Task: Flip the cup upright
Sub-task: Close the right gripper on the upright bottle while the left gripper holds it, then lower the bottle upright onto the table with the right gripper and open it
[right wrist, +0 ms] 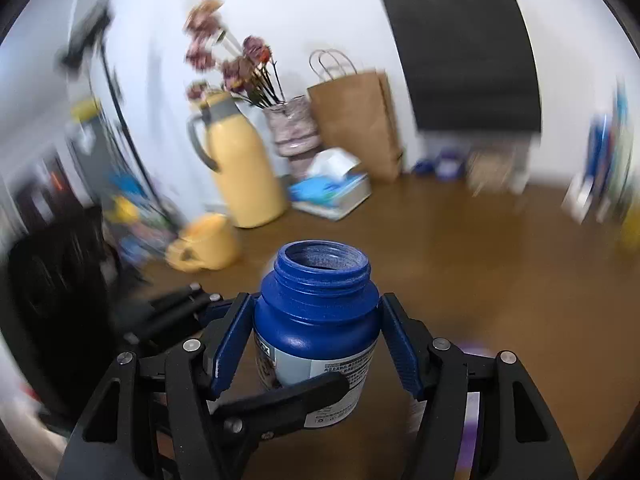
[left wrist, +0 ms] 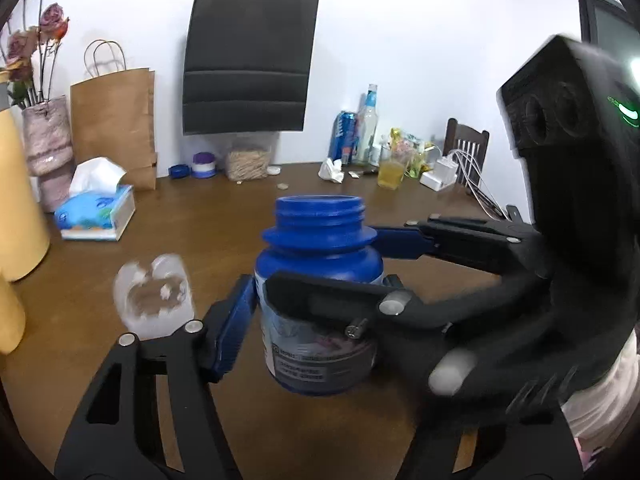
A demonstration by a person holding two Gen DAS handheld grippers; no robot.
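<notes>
Blue cup (right wrist: 316, 320) mouth-up, seemingly off the table (right wrist: 480, 248); right gripper (right wrist: 316, 344) and left gripper (left wrist: 320, 312) both clamp it; we judge setting down remains.

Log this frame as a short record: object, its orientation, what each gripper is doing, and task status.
object: blue jar, no lid, label on its body
orientation: upright, open mouth facing up
left gripper: closed on the jar's body, one pad pressed against its side
right gripper: closed on the jar from a crossing angle, pads at its shoulder
support: jar is over the brown table; cannot tell whether it is resting or lifted
task status: jar already upright, not yet released
image quality: motion blur in the right wrist view
</notes>
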